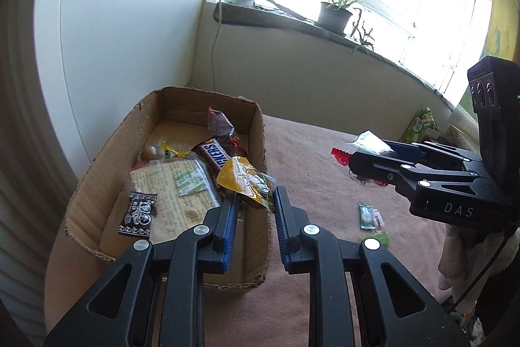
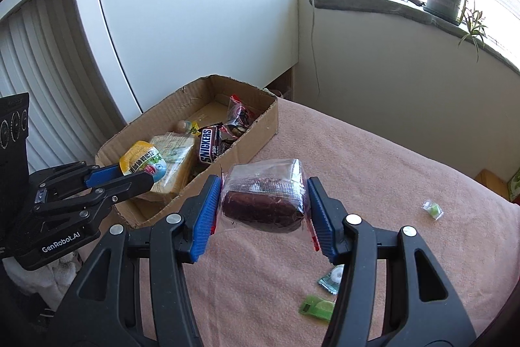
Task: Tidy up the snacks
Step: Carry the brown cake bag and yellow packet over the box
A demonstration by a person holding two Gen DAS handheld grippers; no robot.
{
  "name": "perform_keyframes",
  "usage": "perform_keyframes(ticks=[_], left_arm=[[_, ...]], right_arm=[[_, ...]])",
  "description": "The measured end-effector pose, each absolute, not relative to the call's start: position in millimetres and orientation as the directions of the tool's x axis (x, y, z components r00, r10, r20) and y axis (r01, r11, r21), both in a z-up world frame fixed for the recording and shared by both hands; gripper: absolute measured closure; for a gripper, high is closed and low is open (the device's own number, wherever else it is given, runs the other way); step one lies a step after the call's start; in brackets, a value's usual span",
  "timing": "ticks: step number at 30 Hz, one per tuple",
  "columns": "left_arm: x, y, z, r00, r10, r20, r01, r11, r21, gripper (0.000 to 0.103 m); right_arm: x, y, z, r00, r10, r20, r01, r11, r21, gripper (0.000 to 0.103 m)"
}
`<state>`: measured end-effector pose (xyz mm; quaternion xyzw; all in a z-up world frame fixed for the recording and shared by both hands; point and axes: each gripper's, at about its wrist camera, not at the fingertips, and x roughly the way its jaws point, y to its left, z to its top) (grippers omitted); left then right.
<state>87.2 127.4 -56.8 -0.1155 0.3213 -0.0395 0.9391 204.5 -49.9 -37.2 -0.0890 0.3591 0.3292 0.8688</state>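
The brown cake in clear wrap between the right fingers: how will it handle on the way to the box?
The cake looks soft, so a hard squeeze by the right gripper would probably dent it. Its glossy, loose wrap may slip or crinkle against the fingers. It seems light for its bulk, and blocky, unlikely to roll once in the box.

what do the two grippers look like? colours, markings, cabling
Both match: matte black angular plastic linkages with silver round pivot pins and blue ribbed finger pads. The left gripper reads "GenRobot.AI" in white; the right gripper reads "DAS", with a black cable trailing beneath it.
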Motion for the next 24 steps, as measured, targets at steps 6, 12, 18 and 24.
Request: perform_keyframes(ticks=[6, 12, 18, 24], left_arm=[[80, 153, -60, 0.796, -0.105, -0.597, -0.055, 0.968, -0.244, 0.083], [78, 177, -65, 0.794, -0.081, -0.603, -0.089, 0.965, -0.246, 0.083], [77, 190, -67, 0.793, -0.074, -0.605, -0.103, 0.962, -0.253, 0.083], [78, 197, -68, 0.793, -0.069, -0.606, -0.111, 0.961, -0.254, 0.083]], right_arm=[[195, -19, -38, 0.497, 0.531, -0.686, -0.674, 0.734, 0.079, 0.047], [186, 11, -44, 0.473, 0.538, -0.698, -0.707, 0.705, 0.065, 0.047], [182, 34, -52, 0.448, 0.539, -0.713, -0.73, 0.681, 0.056, 0.047], [182, 49, -60, 0.428, 0.535, -0.728, -0.745, 0.666, 0.051, 0.046]])
